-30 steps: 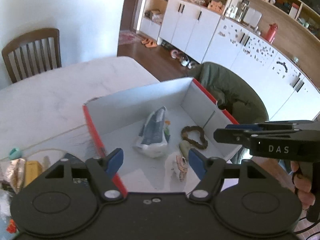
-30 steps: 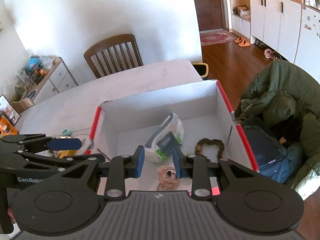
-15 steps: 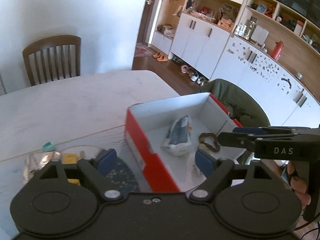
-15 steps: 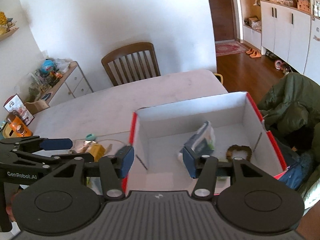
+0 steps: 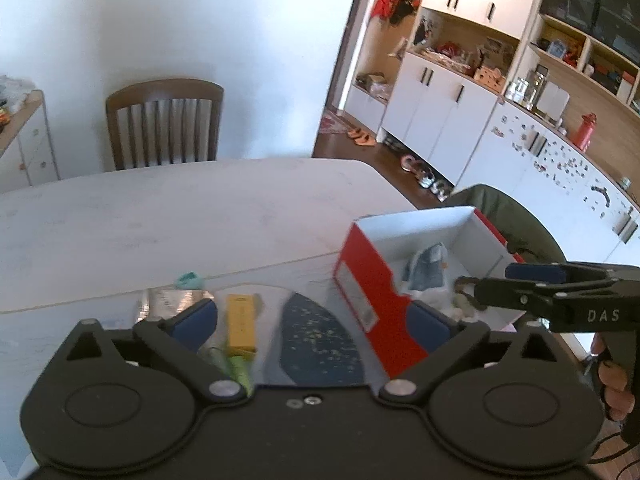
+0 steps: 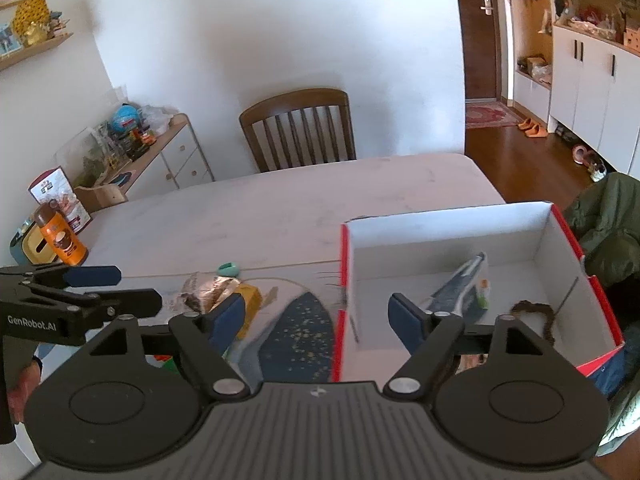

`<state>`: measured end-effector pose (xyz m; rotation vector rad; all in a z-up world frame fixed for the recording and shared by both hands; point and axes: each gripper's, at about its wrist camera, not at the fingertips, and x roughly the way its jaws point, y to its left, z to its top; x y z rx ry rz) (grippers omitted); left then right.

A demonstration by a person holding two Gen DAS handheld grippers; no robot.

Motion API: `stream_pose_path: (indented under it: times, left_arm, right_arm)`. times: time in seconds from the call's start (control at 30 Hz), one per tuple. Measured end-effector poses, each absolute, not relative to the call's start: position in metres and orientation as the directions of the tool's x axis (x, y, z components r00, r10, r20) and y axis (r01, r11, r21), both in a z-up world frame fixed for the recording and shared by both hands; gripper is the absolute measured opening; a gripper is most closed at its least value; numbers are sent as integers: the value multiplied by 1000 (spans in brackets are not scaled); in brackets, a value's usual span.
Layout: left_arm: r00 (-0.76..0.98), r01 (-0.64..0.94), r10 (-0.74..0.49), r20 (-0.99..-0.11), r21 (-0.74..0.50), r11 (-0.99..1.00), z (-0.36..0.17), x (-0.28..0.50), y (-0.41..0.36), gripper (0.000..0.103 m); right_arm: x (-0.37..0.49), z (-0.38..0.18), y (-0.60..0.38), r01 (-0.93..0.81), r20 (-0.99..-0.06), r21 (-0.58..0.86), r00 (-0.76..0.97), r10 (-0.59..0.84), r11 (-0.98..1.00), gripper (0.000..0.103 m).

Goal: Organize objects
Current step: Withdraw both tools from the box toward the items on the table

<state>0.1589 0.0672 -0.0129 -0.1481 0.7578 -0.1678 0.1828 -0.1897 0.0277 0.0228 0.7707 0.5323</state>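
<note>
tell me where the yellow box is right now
The yellow box lies on the table left of the red box, between a foil packet and a dark blue oval piece, in the left wrist view.

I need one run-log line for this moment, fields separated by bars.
left gripper: open, empty | right gripper: open, empty | box: holds pouch, brown ring | yellow packet: on table

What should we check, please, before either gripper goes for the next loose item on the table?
1. Left gripper tongs open and empty: ok.
2. Right gripper tongs open and empty: ok.
3. Red box has free floor space beside the pouch and brown ring: ok.
4. Loose items within view, yellow box, foil packet, teal piece: ok.
5. Whether the dark blue speckled item lies flat: cannot tell.
</note>
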Motion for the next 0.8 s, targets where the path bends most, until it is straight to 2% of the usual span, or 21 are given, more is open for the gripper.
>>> stream_pose_path:
  times: [0.57, 0.8]
  left_arm:
    - [746, -26, -49, -664, -103, 994, -44, 159, 142, 103]
    - [708, -47, -50, -705, -117, 992, -70, 184, 165, 102]
  right_arm:
    - [178, 10, -108, -531, -695, 152, 542, 472, 833, 81]
    - [190, -11, -77, -544, -728, 120, 520, 446, 830, 81]
